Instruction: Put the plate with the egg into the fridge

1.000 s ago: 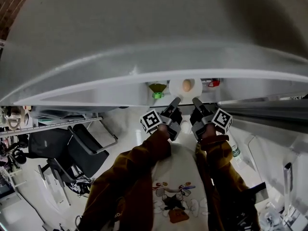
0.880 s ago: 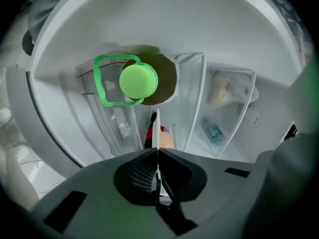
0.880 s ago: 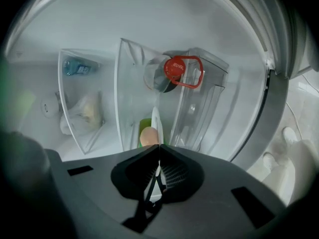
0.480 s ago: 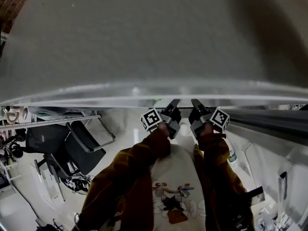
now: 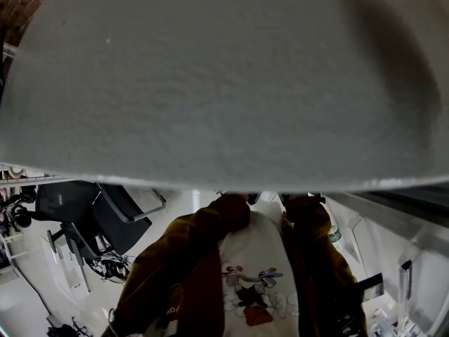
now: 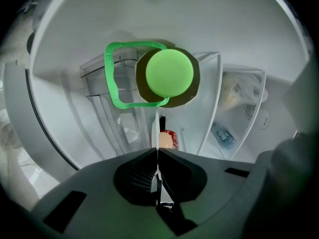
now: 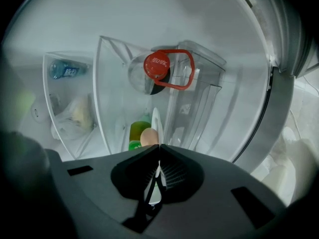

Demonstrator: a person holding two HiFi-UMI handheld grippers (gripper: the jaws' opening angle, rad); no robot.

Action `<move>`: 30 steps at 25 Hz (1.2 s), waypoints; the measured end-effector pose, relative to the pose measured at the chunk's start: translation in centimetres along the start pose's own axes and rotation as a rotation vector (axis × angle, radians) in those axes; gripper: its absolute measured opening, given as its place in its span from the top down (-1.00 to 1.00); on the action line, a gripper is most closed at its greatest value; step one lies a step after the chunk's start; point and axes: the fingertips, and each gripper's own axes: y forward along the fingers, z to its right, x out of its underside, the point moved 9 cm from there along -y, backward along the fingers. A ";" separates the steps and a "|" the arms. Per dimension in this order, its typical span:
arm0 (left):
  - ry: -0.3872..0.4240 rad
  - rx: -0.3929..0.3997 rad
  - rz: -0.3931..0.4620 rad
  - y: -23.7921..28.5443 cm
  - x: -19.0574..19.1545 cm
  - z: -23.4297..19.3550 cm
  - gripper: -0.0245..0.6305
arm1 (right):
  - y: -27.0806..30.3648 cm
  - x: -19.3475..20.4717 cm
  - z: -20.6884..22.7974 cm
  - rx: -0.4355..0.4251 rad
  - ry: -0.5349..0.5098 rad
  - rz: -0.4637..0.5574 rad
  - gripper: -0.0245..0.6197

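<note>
Plate (image 7: 156, 118), rim in left claw (image 6: 157, 151) and right claw (image 7: 159, 146), green-capped bottle (image 6: 169, 73) ahead

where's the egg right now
The egg sits on the plate gripped by the left claw and right claw, inside the fridge; the right gripper view shows it just left of the plate's edge, before a green bottle.

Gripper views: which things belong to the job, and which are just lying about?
Job: plate, egg, fridge, left claw and right claw, both shut on the plate.
Lying about: green-capped bottle, red-capped bottle, plastic bag.
</note>
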 end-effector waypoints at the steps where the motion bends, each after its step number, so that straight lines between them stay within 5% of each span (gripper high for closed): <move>1: -0.001 -0.001 0.003 0.1 0.0 -0.1 0.89 | 0.0 0.0 0.0 0.002 0.001 0.004 0.88; 21: -0.032 -0.036 0.054 1.1 0.2 -0.7 0.89 | 0.7 -0.1 0.6 0.035 0.018 0.057 0.88; 30: -0.035 -0.009 0.086 1.2 0.0 -1.5 0.90 | 1.2 0.0 1.5 -0.016 0.038 0.061 0.88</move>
